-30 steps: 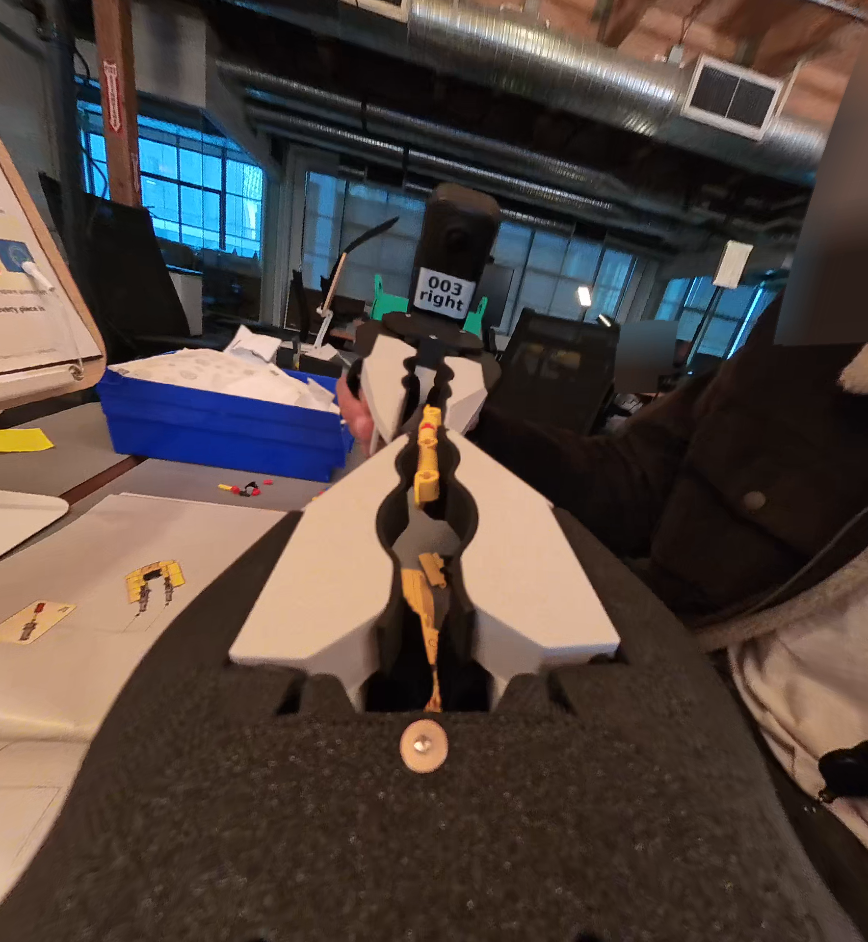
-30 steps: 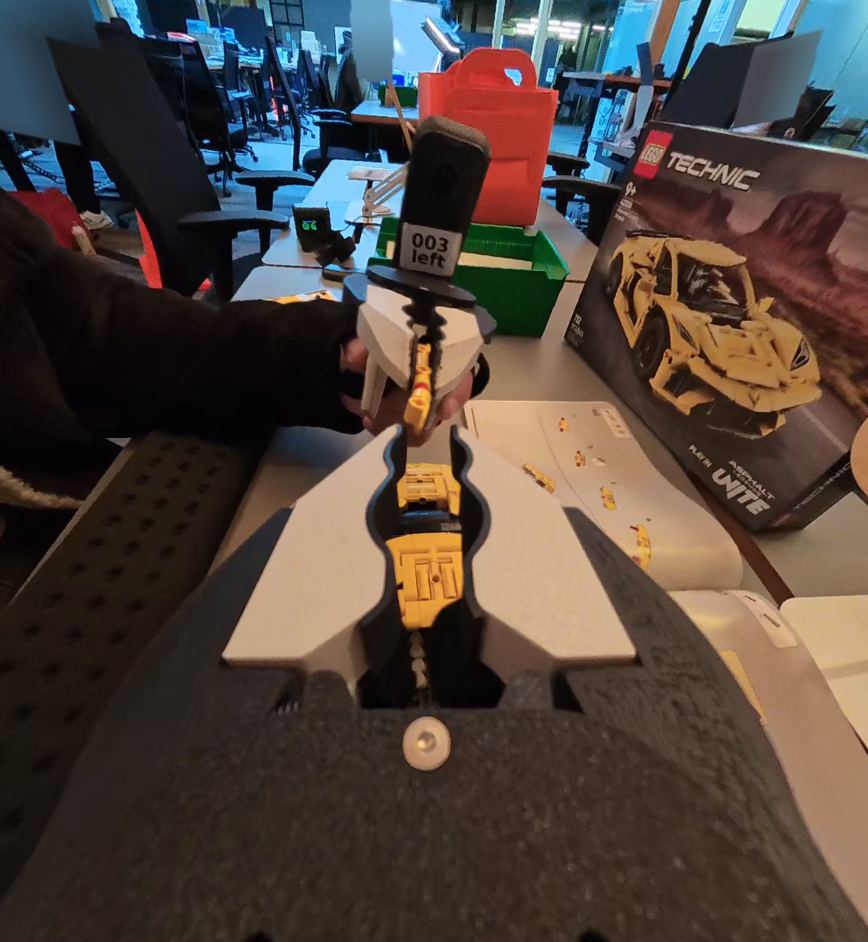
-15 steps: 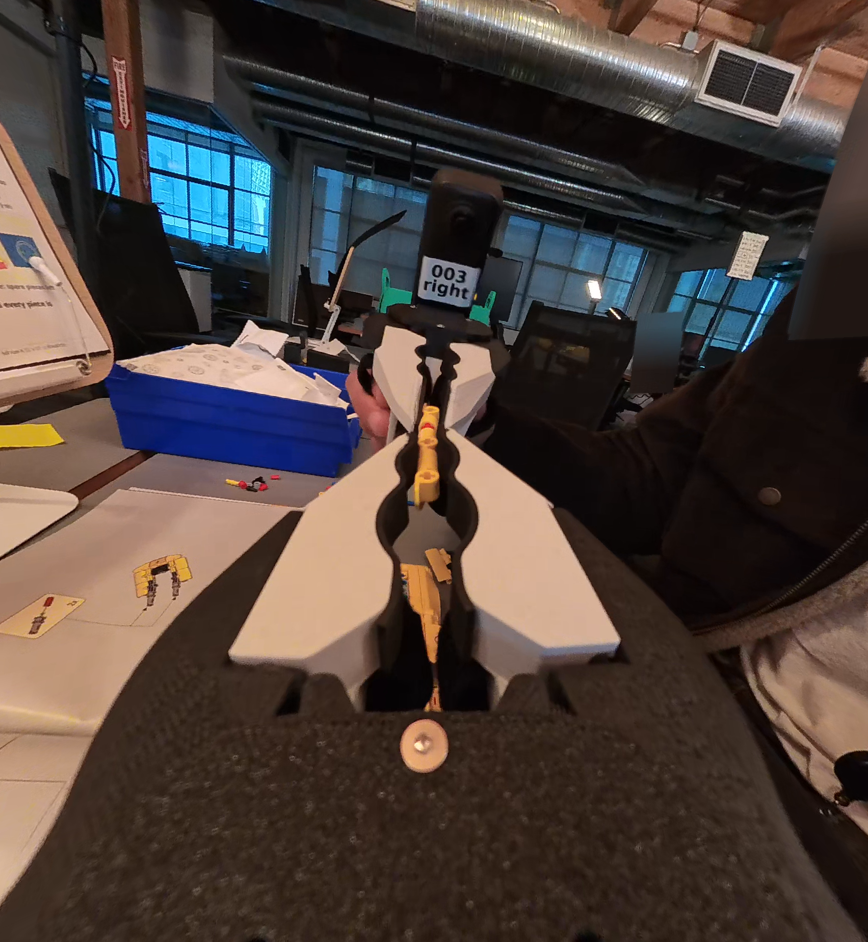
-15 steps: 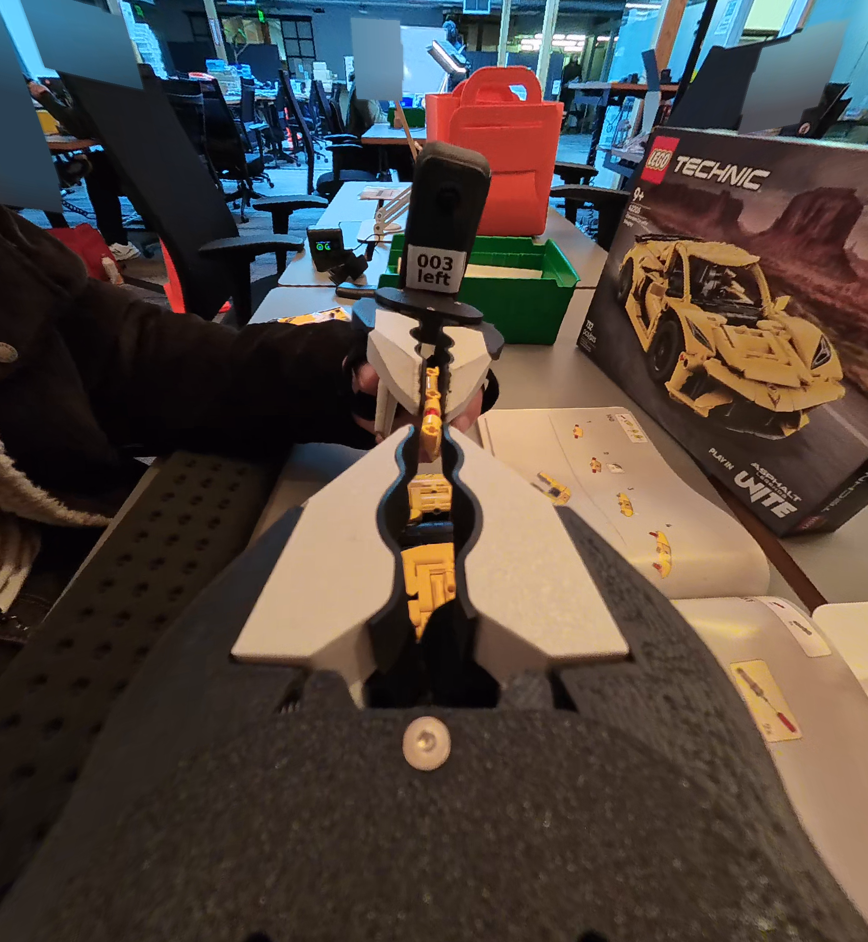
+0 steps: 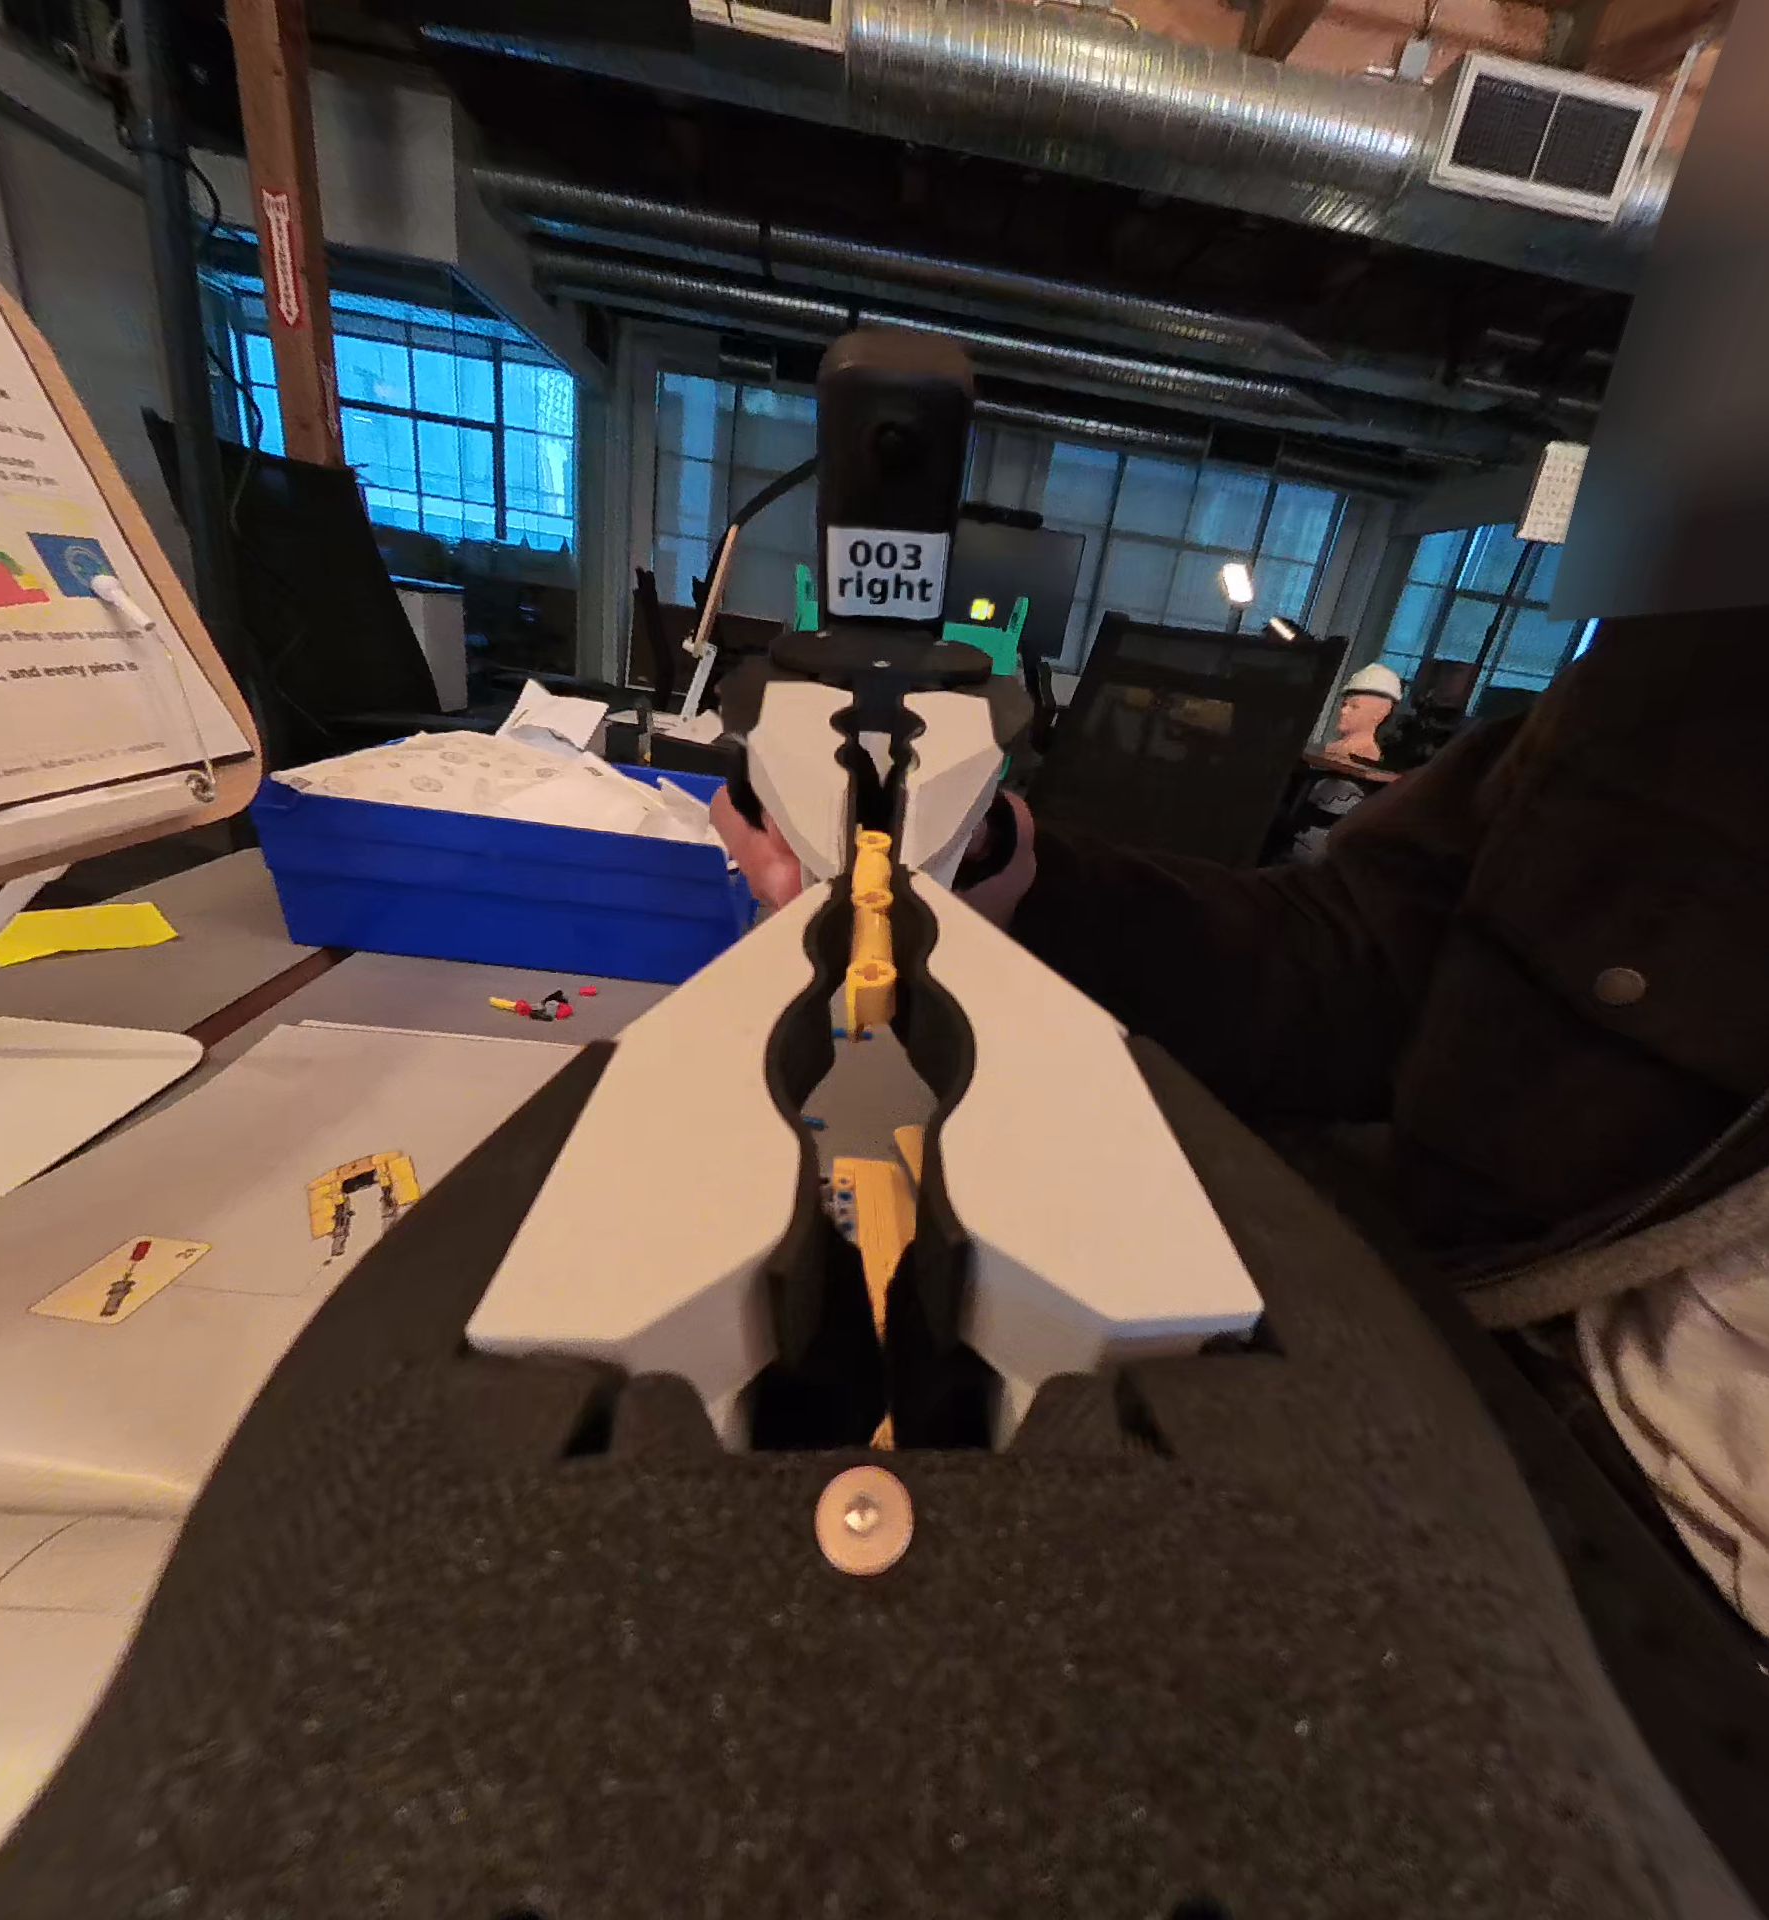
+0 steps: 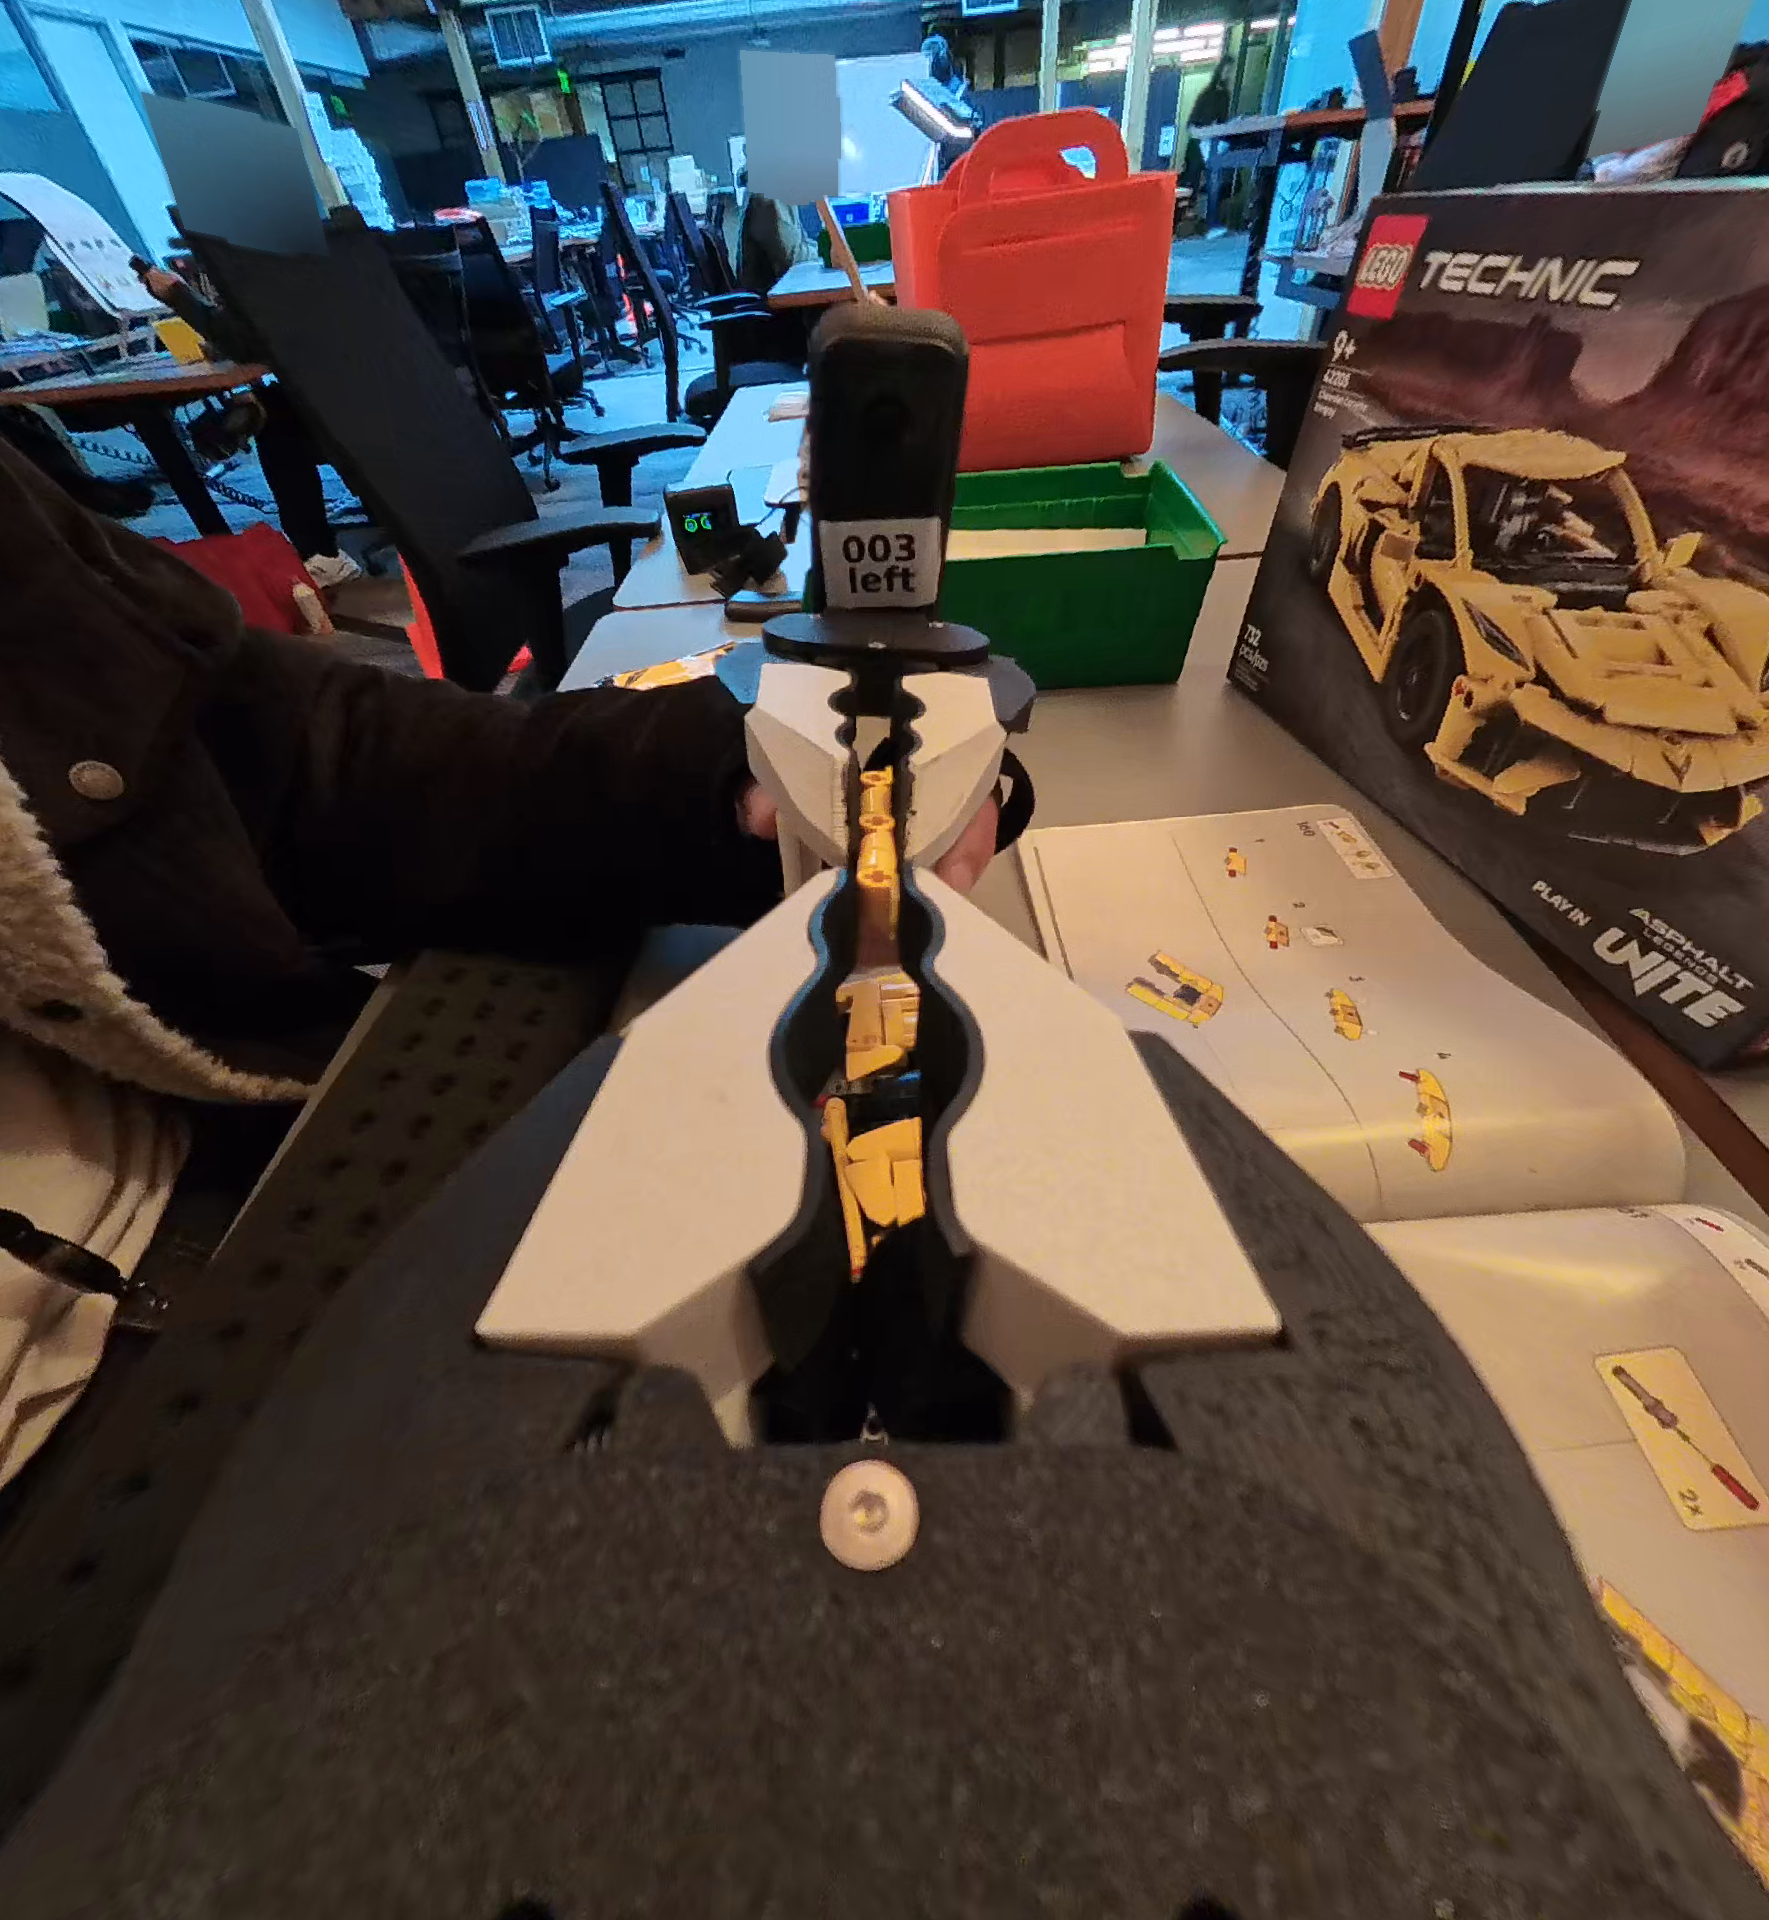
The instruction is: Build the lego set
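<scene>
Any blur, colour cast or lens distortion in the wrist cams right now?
Left wrist view: strong fisheye bend, blue-tinted windows, dim ceiling, left claw sharp. Right wrist view: same bend, cool blue cast far back, booklet corner at the edge blurred.

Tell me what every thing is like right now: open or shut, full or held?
left gripper, shut on the yellow beam.
right gripper, shut on the beam's other end.
yellow beam, held in the air between both grippers.
instruction booklet, lying open on the table.
blue bin, full of white paper.
green bin, open on top.
set box, standing upright.
red bag, standing upright.
</scene>
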### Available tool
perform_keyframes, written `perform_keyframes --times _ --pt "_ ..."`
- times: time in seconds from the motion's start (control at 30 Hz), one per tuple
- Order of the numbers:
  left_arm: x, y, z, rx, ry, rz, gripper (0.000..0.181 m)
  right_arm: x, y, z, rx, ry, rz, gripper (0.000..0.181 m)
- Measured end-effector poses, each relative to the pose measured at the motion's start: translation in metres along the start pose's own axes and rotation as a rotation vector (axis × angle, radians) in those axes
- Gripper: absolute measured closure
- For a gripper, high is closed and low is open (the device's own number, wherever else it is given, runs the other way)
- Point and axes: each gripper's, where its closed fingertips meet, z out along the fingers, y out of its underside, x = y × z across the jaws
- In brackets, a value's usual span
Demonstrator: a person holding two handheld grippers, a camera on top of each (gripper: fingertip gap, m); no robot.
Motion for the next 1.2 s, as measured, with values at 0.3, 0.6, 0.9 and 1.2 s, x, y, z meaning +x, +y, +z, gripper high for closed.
perform_keyframes --times 0.3,0.6,0.9,1.2 --pt "0.003 0.0 0.0 -0.032 -0.011 0.049 0.174 -0.003 -0.001 0.002 0.007 -0.015 0.0 0.175" --pt "-0.088 0.01 -0.087 -0.324 -0.511 0.327 0.174 0.065 0.046 -0.026 -0.255 0.485 -0.105 0.158" --pt "-0.141 0.028 -0.174 -0.33 -0.765 0.192 0.175 0.083 0.086 -0.029 -0.196 0.446 0.267 0.16" --pt "-0.133 0.045 -0.152 -0.437 -0.711 0.245 0.175 0.082 0.083 -0.03 -0.126 0.383 0.337 0.163"
